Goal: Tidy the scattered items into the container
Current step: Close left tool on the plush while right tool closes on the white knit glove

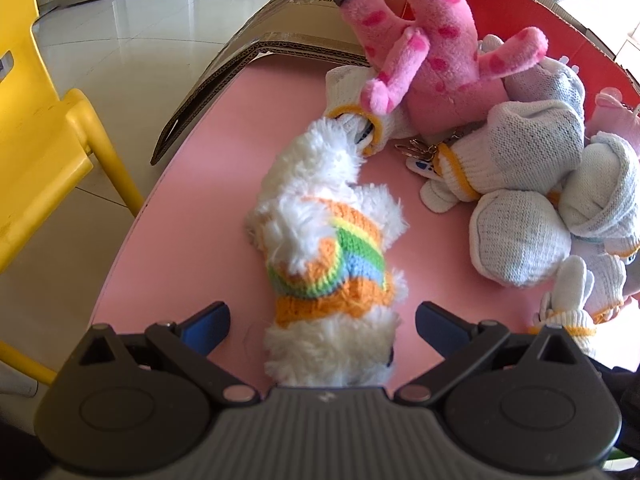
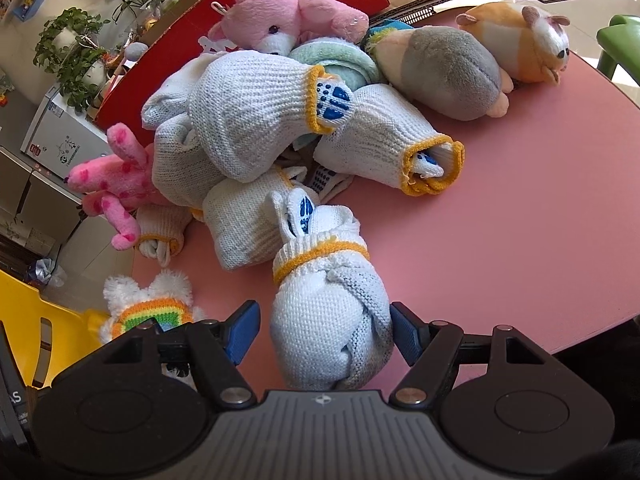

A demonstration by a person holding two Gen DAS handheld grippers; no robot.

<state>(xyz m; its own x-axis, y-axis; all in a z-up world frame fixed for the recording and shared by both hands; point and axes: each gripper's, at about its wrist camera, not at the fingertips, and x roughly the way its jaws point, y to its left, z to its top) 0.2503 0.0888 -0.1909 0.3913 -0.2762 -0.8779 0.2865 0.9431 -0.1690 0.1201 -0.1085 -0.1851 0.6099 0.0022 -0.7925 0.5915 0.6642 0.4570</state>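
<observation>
Jaws of the left gripper (image 1: 322, 322) stand wide around one fluffy white plush dog in a rainbow knitted jumper (image 1: 320, 248), pads apart from it; jaws of the right gripper (image 2: 324, 332) straddle one rolled white knitted glove with a yellow cuff (image 2: 328, 308), the right pad touching. Both lie on the pink desk (image 2: 520, 208), near the red-lined cardboard box (image 2: 248, 12), beside three pink plush toys, two hamster plushes and about six more rolled gloves

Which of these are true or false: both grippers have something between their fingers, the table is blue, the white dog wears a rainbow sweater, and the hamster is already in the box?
1. Left gripper and right gripper each straddle an item. True: dog, glove bundle.
2. The table is blue. False: pink.
3. The dog wears a rainbow sweater. True.
4. The hamster is in the box. False: it lies on the table.
</observation>
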